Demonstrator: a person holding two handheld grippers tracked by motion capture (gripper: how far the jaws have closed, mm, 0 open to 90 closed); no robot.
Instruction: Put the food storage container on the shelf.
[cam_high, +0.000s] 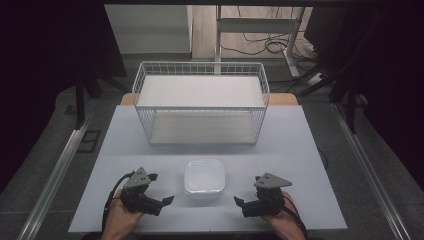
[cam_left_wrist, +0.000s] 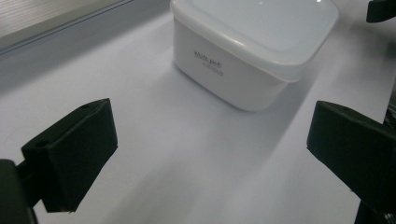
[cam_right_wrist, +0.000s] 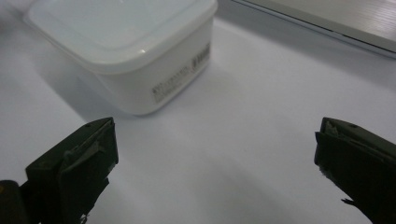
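A white wire basket (cam_high: 200, 102) stands at the far middle of the table (cam_high: 300, 150), with a white board lying inside it. Well in front of the basket sits a white lidded plastic box (cam_high: 203, 178); its contents are hidden. The left gripper (cam_high: 161, 188) and right gripper (cam_high: 245, 191) flank the box, jaws spread wide, gripping nothing.
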